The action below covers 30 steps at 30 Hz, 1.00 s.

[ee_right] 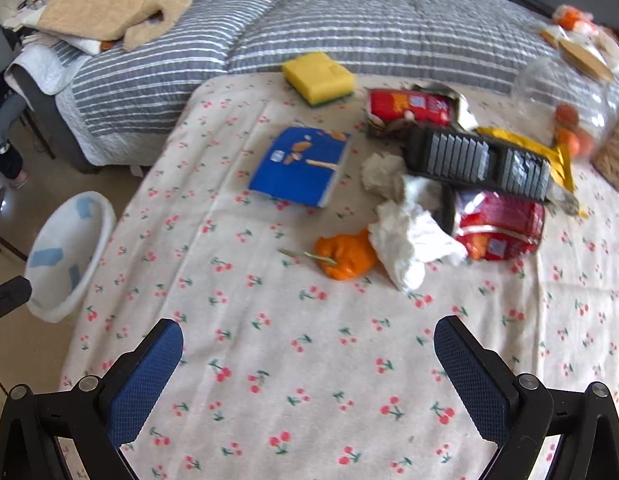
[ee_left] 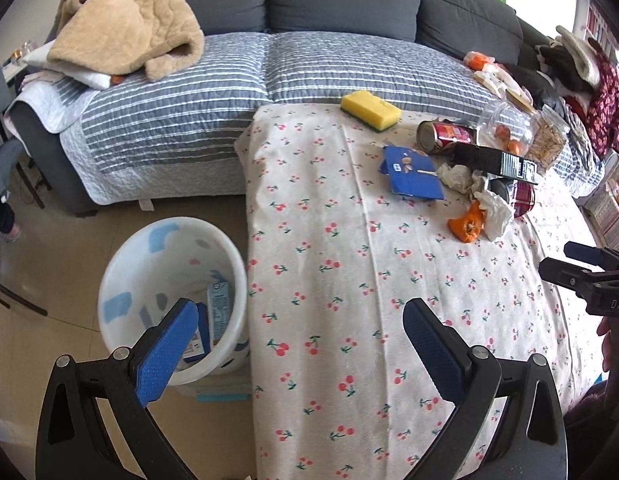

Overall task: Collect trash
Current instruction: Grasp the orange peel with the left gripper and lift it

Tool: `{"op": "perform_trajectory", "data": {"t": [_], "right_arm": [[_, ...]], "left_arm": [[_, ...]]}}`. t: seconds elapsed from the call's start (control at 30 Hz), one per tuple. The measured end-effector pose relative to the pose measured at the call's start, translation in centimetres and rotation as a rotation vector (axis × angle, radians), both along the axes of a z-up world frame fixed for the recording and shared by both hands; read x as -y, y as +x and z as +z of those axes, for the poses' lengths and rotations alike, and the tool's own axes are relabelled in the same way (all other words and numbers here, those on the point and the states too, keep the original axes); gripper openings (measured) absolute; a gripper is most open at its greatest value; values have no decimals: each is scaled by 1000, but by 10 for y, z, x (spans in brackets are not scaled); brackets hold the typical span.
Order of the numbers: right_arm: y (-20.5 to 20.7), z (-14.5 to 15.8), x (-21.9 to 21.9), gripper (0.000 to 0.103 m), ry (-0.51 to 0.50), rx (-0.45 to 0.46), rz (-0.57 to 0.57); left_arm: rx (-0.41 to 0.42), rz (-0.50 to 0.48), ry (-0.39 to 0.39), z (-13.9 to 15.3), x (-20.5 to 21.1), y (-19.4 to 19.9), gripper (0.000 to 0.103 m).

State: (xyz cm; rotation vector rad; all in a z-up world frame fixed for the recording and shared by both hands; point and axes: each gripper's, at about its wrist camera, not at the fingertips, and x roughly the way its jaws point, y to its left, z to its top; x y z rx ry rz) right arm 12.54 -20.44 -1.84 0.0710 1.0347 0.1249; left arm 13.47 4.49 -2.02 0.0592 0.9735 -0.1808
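Both grippers hanging over the cherry-print desk (ee_right: 309, 360), left gripper (ee_left: 301, 344) and right gripper (ee_right: 309, 360) spread wide, grasping nothing. Trash sitting in a far heap: orange wrapper (ee_right: 345, 256), crumpled tissue (ee_right: 409, 240), blue packet (ee_right: 301, 166). White bin (ee_left: 169, 304) standing on the floor beside the desk. Risk: tissue overlapping wrapper, so a pinch is likely dragging both or scattering crumbs.

only thing i can actually read is "DAS" in pale letters on the black right gripper (ee_left: 601, 280), beside the cherry-print tablecloth (ee_left: 349, 280).
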Motion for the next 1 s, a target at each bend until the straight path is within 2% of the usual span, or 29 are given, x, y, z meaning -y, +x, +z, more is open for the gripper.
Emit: {"op": "perform_trajectory", "data": {"t": [0.1, 0.3, 0.5, 0.6, 0.63, 0.7, 0.73, 0.8, 0.9, 1.0], "right_arm": [[-6, -1, 23, 103, 12, -13, -33], [-25, 3, 61, 103, -74, 14, -50], [-32, -9, 111, 103, -53, -33, -136], [-35, -15, 134, 103, -27, -55, -183], [-37, -16, 140, 103, -20, -60, -197], [-38, -19, 148, 103, -11, -71, -218], [-39, -20, 153, 103, -9, -75, -225], [-40, -21, 160, 103, -10, -81, -235], [-42, -22, 168, 103, -11, -88, -244], [-42, -24, 174, 103, -11, -94, -248]], "left_arm": [[-6, -28, 1, 1, 22, 5, 103], [-64, -78, -20, -7, 62, 15, 103], [-102, -88, -61, -15, 96, 30, 103], [-93, -136, -37, -26, 119, 38, 102], [-81, -159, -20, -30, 127, 40, 101], [-62, -210, 15, -39, 144, 45, 86], [-60, -236, 26, -44, 152, 48, 82], [-63, -270, 30, -54, 166, 53, 68], [-63, -294, 2, -63, 178, 60, 60], [-55, -306, -23, -68, 184, 68, 59]]}}
